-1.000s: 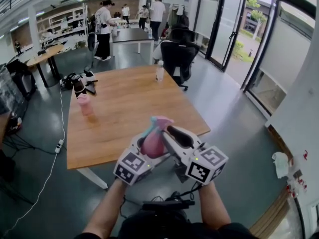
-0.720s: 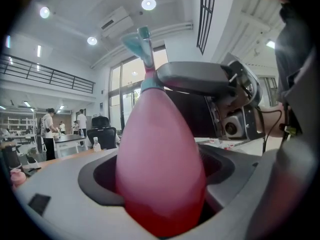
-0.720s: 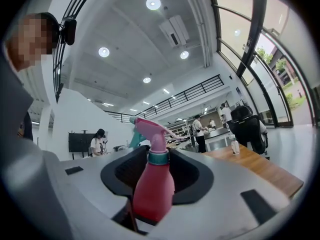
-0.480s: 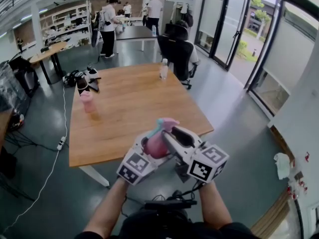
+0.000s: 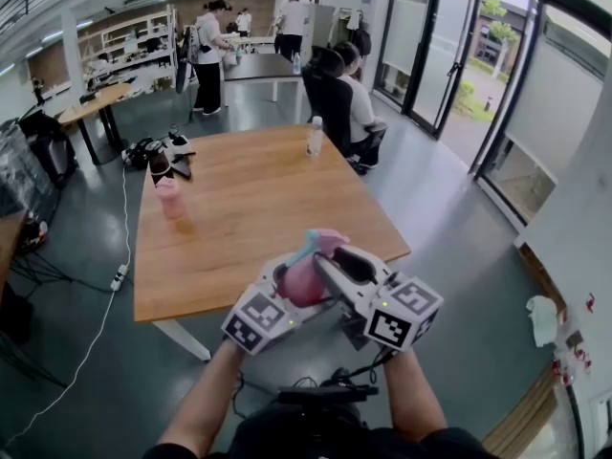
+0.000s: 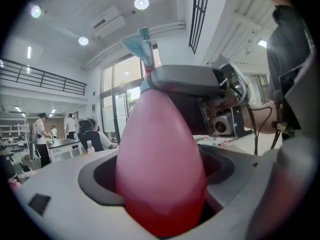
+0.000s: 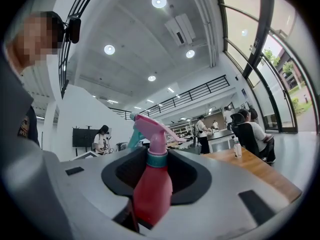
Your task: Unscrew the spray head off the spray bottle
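Observation:
A pink spray bottle (image 5: 299, 277) with a pink and teal spray head (image 5: 320, 242) hangs in the air before the wooden table's (image 5: 249, 208) near edge. My left gripper (image 5: 287, 277) is shut on its wide body, which fills the left gripper view as the bottle (image 6: 160, 174). My right gripper (image 5: 323, 259) comes in from the right and grips the narrow top just under the spray head (image 7: 150, 129). Its jaws have just been closing slightly with the bottle (image 7: 152, 189) between them. The teal trigger (image 6: 142, 44) sticks up above the right gripper's jaw.
On the table stand a pink cup (image 5: 170, 199), a clear water bottle (image 5: 315, 136) and dark items (image 5: 158, 156) at the far left corner. A person sits on a chair (image 5: 349, 94) behind the table. A power strip (image 5: 120, 275) lies on the floor at the left.
Both grippers and the bottle keep their place and grip. The seated person behind the table has turned on the chair.

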A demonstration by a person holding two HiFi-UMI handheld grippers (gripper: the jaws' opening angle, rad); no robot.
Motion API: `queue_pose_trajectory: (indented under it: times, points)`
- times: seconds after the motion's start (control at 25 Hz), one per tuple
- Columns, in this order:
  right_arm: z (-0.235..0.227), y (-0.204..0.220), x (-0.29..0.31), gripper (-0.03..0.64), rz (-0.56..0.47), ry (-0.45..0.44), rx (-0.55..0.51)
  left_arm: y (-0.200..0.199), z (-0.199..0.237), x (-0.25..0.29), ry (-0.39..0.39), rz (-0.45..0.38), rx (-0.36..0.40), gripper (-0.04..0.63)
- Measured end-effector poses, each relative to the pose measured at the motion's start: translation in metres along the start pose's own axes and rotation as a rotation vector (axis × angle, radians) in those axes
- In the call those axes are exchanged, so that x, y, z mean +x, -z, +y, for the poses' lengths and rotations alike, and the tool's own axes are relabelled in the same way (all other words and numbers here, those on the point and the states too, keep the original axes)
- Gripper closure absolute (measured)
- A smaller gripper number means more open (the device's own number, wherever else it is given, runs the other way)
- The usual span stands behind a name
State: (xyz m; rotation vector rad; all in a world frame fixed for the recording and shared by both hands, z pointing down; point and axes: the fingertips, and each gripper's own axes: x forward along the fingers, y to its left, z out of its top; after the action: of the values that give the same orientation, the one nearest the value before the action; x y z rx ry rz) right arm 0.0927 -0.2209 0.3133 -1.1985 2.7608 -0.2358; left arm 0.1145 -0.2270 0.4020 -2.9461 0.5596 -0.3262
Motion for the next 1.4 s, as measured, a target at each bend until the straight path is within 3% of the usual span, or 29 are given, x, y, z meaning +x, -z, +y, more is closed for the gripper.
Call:
queue_pose_trajectory:
  times: [0.92, 1.28, 1.4]
  points:
    - [0.026, -0.002, -0.019, 0.485, 0.015, -0.269, -0.054, -0.009, -0.040, -0.018, 0.339, -0.038, -0.029, 0.163]
    - [0.040, -0.003, -0.020, 0.485, 0.008, -0.407, -0.075, -0.012, -0.051, -0.032, 0.499, -0.061, -0.044, 0.164]
    - [0.048, -0.007, -0.029, 0.485, -0.006, -0.487, -0.073, -0.019, -0.065, -0.039, 0.592, -0.076, -0.061, 0.164]
